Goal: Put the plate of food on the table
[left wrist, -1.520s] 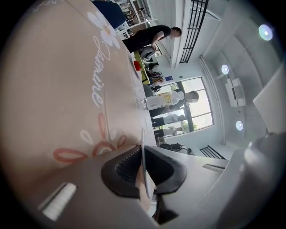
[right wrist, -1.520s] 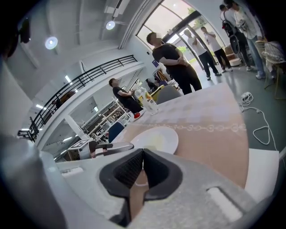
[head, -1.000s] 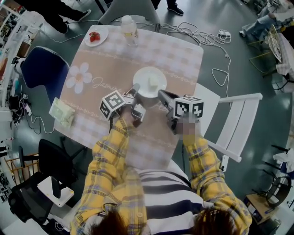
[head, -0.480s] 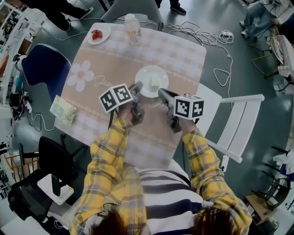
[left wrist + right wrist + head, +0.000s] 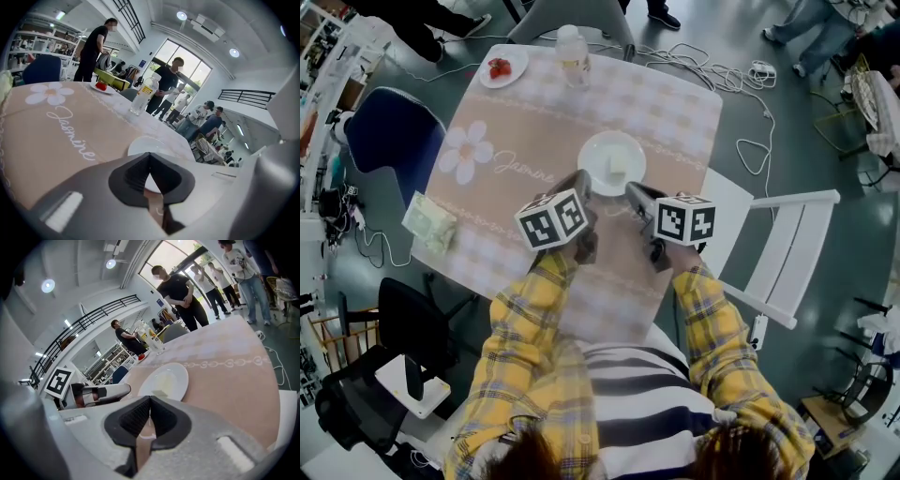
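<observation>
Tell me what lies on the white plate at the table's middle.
On the white plate lies a small pale piece of food, near the middle; the rest is bare. The food hides whatever is beneath it.

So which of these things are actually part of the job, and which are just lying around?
Job: white plate of food, table, left gripper, right gripper.
Lying about: water bottle, strawberry plate, packet, blue chair, white chair.

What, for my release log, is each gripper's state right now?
Left gripper: shut, jaws just closed, holding nothing.
Right gripper: shut, holding nothing.
</observation>
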